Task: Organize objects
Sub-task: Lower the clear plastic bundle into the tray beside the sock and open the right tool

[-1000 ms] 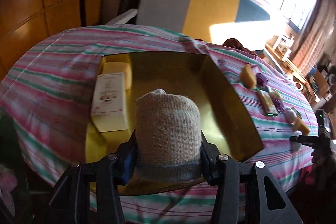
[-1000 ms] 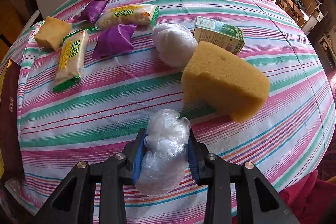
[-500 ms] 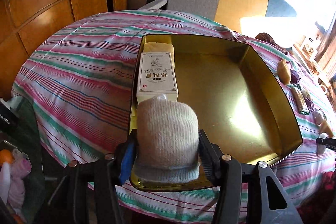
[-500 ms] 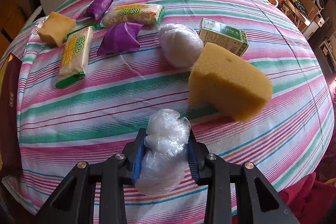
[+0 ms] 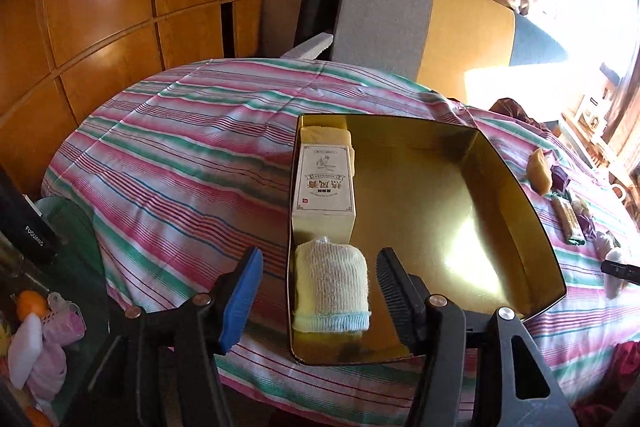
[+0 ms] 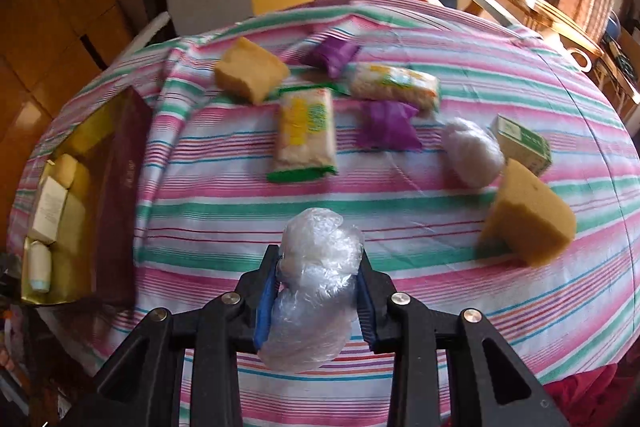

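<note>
A rolled cream sock (image 5: 332, 279) lies in the near left corner of the gold tin (image 5: 520, 195), just in front of a white box (image 5: 324, 183) and a yellow sponge (image 5: 326, 137). My left gripper (image 5: 319, 259) straddles the sock; its jaws are opening and neither pad touches it, the blue pad standing outside the tin wall. My right gripper (image 6: 317, 255) is shut on a crumpled clear plastic bundle (image 6: 316, 283), held above the striped tablecloth. In the right wrist view the tin (image 6: 120, 155) is far left, with the sock (image 6: 39, 261) inside.
Loose on the cloth lie two yellow sponges (image 6: 250, 69) (image 6: 528, 215), two snack packs (image 6: 306, 135) (image 6: 394, 85), two purple packets (image 6: 332, 55) (image 6: 386, 125), a white wrapped ball (image 6: 474, 151) and a green box (image 6: 524, 143). A grey and yellow chair (image 5: 400, 23) stands behind the table.
The left jaws have spread and let go of the sock, which now rests in the tin. The right gripper's view has swung left and up, still gripping the plastic bundle.
</note>
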